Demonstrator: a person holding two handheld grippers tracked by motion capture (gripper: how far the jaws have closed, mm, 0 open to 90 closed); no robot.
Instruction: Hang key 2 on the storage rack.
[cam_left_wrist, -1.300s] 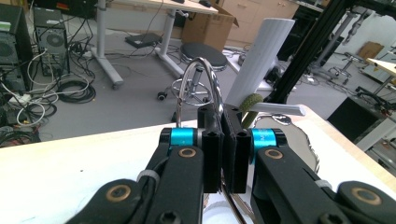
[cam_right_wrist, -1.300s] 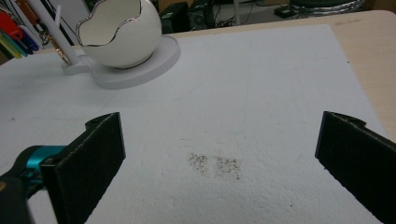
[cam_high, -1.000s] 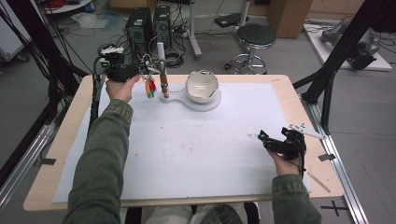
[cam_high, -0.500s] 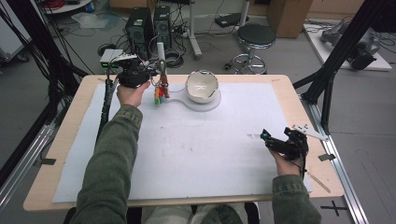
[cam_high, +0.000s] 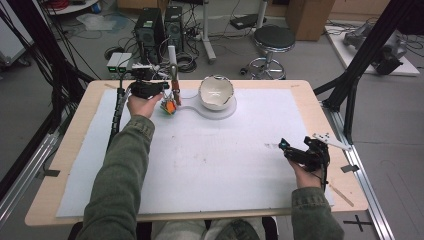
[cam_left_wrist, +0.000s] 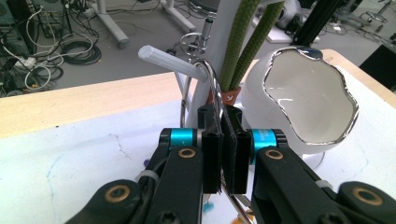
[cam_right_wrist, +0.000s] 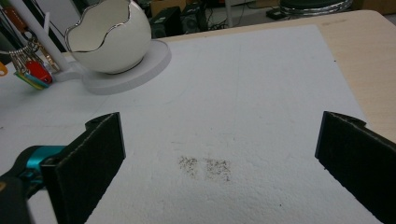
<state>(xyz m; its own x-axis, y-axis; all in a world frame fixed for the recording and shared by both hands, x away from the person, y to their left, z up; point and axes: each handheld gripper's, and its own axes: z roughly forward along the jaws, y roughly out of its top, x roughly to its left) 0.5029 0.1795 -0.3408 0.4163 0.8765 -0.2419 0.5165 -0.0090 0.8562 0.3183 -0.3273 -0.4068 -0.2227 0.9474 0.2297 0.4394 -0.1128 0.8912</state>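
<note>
My left tool (cam_left_wrist: 223, 154) is clamped tight on the wire key ring (cam_left_wrist: 215, 88), which hangs by the white stand's peg (cam_left_wrist: 170, 61) at the far left of the table (cam_high: 75, 135), just beside the egg-shaped white bowl (cam_left_wrist: 308, 100). My right tool (cam_right_wrist: 219, 154) is spread wide, holding nothing, over the white mat (cam_high: 215, 160), well apart.

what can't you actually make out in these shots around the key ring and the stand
- Key ring, left gripper view: its lower loop and the keys are hidden behind the shut jaws of the left gripper.
- Keys, high view: too small and blurred to count or tell apart.
- Stand, right gripper view: its top is cut off by the upper edge.
- Bowl, left gripper view: its base sits behind the gripper's arm.
</note>
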